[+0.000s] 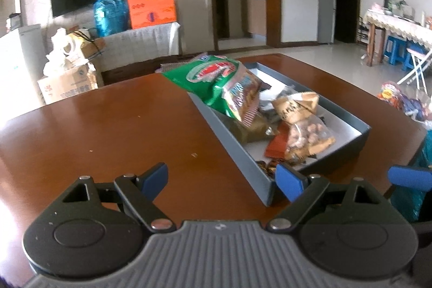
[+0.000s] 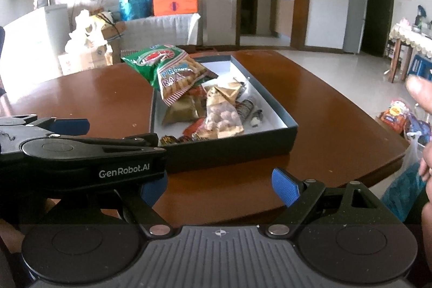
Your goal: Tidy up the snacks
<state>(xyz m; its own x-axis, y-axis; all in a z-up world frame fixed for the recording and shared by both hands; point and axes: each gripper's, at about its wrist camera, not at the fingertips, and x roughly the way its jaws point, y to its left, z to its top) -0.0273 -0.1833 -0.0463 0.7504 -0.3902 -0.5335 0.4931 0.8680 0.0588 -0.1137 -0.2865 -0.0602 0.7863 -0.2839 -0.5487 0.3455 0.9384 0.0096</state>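
Observation:
A dark shallow box (image 1: 237,153) with a white floor sits on the brown table (image 1: 108,131). In it lie a green snack bag (image 1: 216,80), a clear bag of nuts (image 1: 307,136), a gold pack and several small wrapped sweets. My left gripper (image 1: 222,181) is open and empty just before the box's near corner. In the right wrist view the box (image 2: 229,153), green bag (image 2: 162,61) and nut bag (image 2: 221,118) lie ahead. My right gripper (image 2: 218,188) is open and empty at the table's near edge. The left gripper (image 2: 108,131) crosses in front and hides part of one right pad.
A person's hand (image 2: 421,91) shows at the right edge. More snack packets (image 2: 397,115) lie low beyond the table's right side. Behind the table stand cardboard boxes (image 1: 70,80), a blue bag and an orange carton (image 1: 151,4) under a wall television.

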